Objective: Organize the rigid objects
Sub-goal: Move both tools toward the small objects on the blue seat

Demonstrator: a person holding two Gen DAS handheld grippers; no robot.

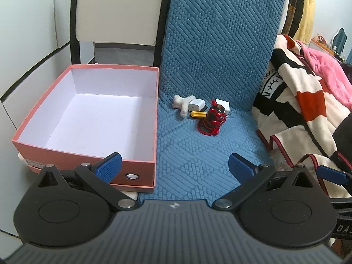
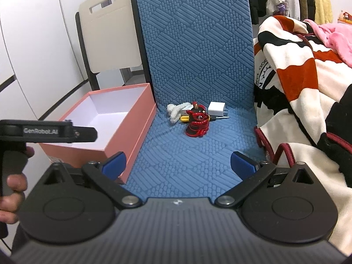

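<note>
the red figurine point(image 2: 196, 122) and chargers point(image 2: 216, 109) sat unpicked beside my empty pink box point(image 1: 132, 165); both tongs, left point(image 1: 175, 167) and right point(image 2: 178, 165), gaped wide, holding nothing. i judged reaching came next.

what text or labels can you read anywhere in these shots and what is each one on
"GenRobot.AI" on the black bar of the left gripper, seen in the right wrist view.
"DAS", cut off by the frame edge, on a black strap at the right of the left wrist view.
Round black badge on the striped blanket: letters partly hidden and warped, not readable.
Sticker on the pink box: too small to read.
</note>
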